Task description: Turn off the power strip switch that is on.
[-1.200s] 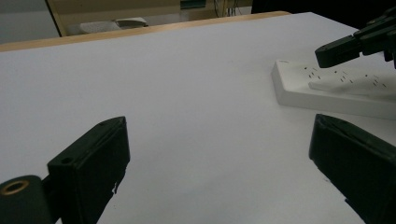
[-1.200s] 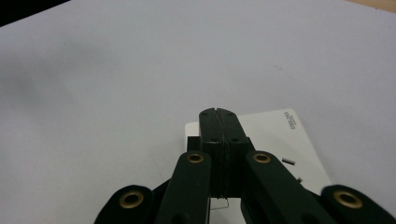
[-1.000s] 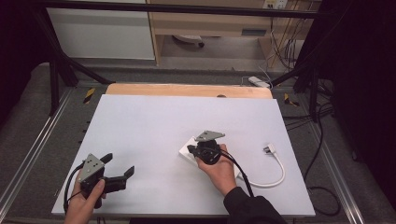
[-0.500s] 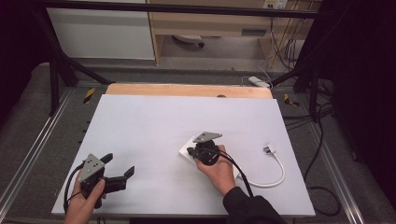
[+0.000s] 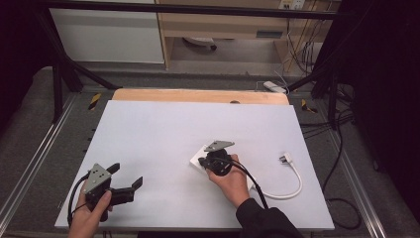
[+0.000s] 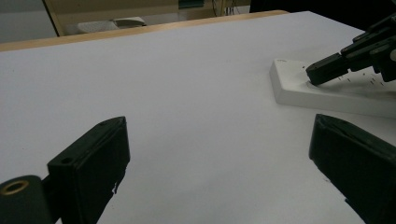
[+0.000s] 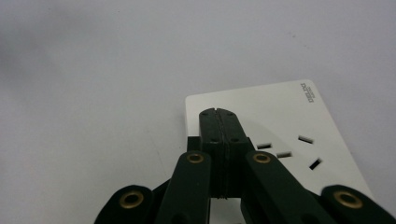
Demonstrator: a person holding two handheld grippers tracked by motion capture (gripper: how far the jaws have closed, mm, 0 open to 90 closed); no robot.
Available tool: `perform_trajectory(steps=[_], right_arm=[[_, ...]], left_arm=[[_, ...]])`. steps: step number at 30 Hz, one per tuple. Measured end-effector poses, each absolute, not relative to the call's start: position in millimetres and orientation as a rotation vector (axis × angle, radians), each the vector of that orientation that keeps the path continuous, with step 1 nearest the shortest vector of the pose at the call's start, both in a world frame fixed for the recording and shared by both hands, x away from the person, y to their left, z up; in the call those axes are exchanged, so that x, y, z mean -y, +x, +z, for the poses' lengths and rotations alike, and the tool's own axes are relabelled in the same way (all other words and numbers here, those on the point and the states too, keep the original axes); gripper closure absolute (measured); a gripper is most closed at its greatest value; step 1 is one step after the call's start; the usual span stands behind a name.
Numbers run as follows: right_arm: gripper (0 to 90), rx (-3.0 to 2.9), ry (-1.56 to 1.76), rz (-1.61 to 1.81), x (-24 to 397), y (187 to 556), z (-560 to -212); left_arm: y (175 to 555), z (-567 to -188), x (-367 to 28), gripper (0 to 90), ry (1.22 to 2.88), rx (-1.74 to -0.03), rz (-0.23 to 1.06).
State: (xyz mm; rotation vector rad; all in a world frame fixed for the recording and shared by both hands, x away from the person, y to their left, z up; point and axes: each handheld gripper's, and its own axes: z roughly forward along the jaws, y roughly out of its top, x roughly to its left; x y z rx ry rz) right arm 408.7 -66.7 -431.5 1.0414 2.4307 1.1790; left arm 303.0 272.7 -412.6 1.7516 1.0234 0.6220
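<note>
Here we press our right gripper (image 7: 218,113), jaws together, onto the white power strip (image 7: 280,121) near the table's (image 5: 163,129) middle; our left gripper (image 5: 126,177), jaws apart, waits well left of it.

Two handheld grippers are working over the table: the left gripper (image 5: 128,187) and the right gripper (image 5: 204,162). Each is carrying one grey three-cornered plate, making two plates, and each is trailing one black cable. Two hands are holding them, one apiece. One white power strip (image 5: 198,159) is lying on the one white table (image 5: 163,129) (its socket slots are showing in the right gripper view (image 7: 280,135), five of them visible beside the jaws). One white cord (image 5: 287,186) is curling away from it, ending in one plug (image 5: 286,158). One strip of bare wood (image 5: 198,95) is running along the far edge.
</note>
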Motion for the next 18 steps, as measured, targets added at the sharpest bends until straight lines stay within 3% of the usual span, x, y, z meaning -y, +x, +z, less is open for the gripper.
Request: perform_trajectory(steps=[18], right_arm=[[90.0, -2.435, 1.036, 1.165, 66.4, 408.7, -431.0]], left_arm=[[303.0, -412.7, -272.3, 5.1, 1.759, -1.019, 0.622]])
